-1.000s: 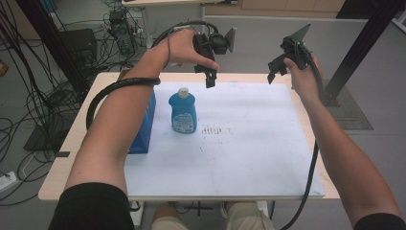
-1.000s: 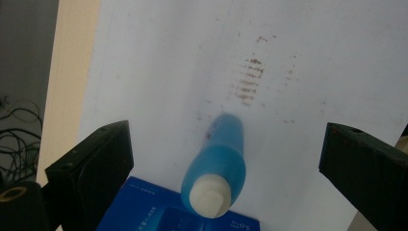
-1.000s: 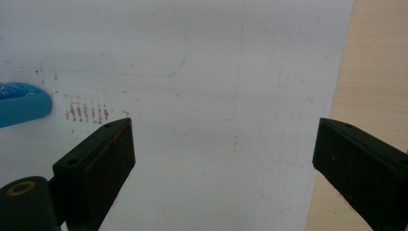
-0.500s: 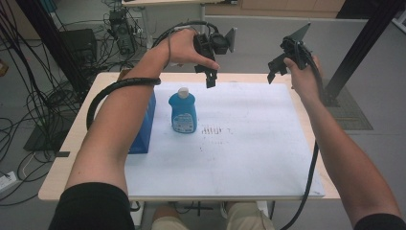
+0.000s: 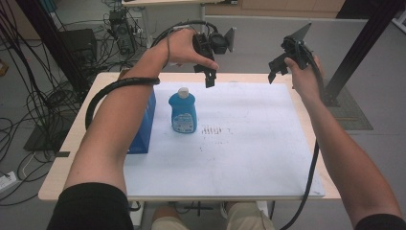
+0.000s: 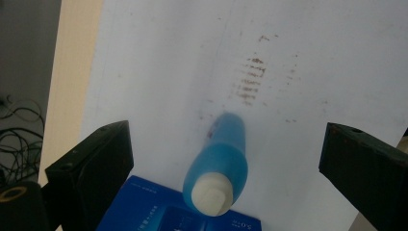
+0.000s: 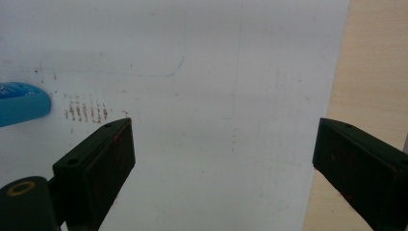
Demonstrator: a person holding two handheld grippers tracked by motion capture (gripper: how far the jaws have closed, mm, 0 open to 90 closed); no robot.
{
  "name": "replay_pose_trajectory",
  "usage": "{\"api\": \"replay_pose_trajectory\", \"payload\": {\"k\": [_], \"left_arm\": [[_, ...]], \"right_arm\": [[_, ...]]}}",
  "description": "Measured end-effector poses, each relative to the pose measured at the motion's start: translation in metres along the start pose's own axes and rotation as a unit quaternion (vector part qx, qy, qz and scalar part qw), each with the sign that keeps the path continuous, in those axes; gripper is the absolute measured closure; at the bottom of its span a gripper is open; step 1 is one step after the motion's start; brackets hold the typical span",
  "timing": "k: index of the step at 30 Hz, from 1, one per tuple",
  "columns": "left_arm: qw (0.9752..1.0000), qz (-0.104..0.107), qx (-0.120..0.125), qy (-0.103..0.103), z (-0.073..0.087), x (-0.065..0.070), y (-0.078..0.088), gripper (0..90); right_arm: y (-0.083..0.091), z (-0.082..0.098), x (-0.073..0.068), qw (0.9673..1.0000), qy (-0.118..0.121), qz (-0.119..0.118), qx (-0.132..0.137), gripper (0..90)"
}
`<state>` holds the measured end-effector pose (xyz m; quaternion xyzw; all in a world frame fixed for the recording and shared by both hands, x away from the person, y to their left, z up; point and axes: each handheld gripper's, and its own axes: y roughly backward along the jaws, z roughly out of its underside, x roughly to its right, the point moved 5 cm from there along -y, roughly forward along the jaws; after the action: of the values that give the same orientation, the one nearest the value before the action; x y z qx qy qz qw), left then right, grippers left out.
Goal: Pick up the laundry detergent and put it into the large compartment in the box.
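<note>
**Tall bottle could tip**

High view: the blue plastic bottle with a white cap point(image 5: 182, 111) stands upright on the white sheet point(image 5: 249, 143), beside a blue box point(image 5: 143, 125); both grippers hover above.

Left gripper view: the left gripper point(image 6: 226, 163), jaws wide apart, looks down on the cap; a skewed descent could topple it.

Right gripper view: the right gripper point(image 7: 223, 159) is spread wide too, over bare sheet.

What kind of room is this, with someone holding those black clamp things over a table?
Probably a lab or workshop set up for recording handling tasks. Bundles of cables lie on the grey floor, a white sheet covers the wooden table, and a lone blue bottle stands there beneath cabled grippers, like the left gripper.
</note>
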<state>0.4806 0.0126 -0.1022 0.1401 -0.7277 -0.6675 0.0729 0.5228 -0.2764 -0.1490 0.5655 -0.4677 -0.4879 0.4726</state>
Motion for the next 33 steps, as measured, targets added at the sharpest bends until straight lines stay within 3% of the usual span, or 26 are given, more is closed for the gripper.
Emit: {"api": "replay_pose_trajectory", "payload": {"k": [33], "left_arm": [[1.0, -0.001, 0.0, 0.004, 0.0072, -0.0028, 0.0026, 5.2]], "right_arm": [[-0.0005, -0.0007, -0.003, 1.0, 0.0, 0.004, -0.002, 7.2]]}}
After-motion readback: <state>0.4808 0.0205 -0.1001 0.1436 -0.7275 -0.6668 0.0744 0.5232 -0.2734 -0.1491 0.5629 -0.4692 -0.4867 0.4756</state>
